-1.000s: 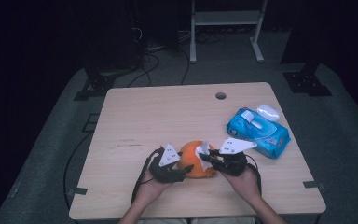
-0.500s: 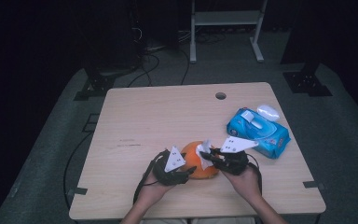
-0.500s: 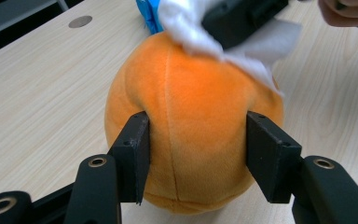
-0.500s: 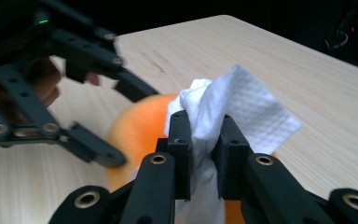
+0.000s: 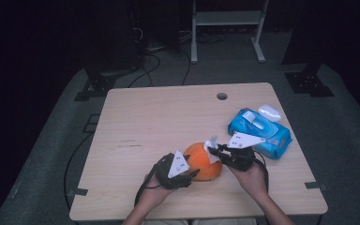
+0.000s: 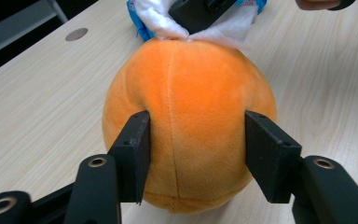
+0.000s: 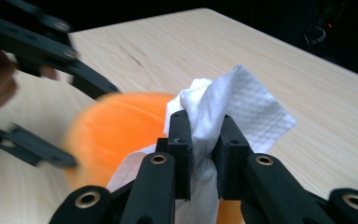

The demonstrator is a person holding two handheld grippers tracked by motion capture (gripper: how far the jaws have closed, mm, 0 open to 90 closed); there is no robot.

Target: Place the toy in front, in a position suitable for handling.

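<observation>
From above, the orange plush ball [image 5: 204, 161] sits at the table's [image 5: 159, 117] six o'clock edge, while the left gripper view shows the left gripper [image 6: 196, 154], its jaws just eased wider, squeezing its sides, and the right gripper view shows the right gripper [image 7: 204, 154] pinching a white wipe [image 7: 228, 105] against it.

I see a light wood surface [image 5: 159, 122], rectangular, with a round cable hole [image 5: 221, 96] near the far edge. An orange plush ball [image 5: 201, 161] sits on it near my side. A blue wipes pack [image 5: 260, 132] lies at the right, a small white oval object [image 5: 269, 112] just beside its far end.
</observation>
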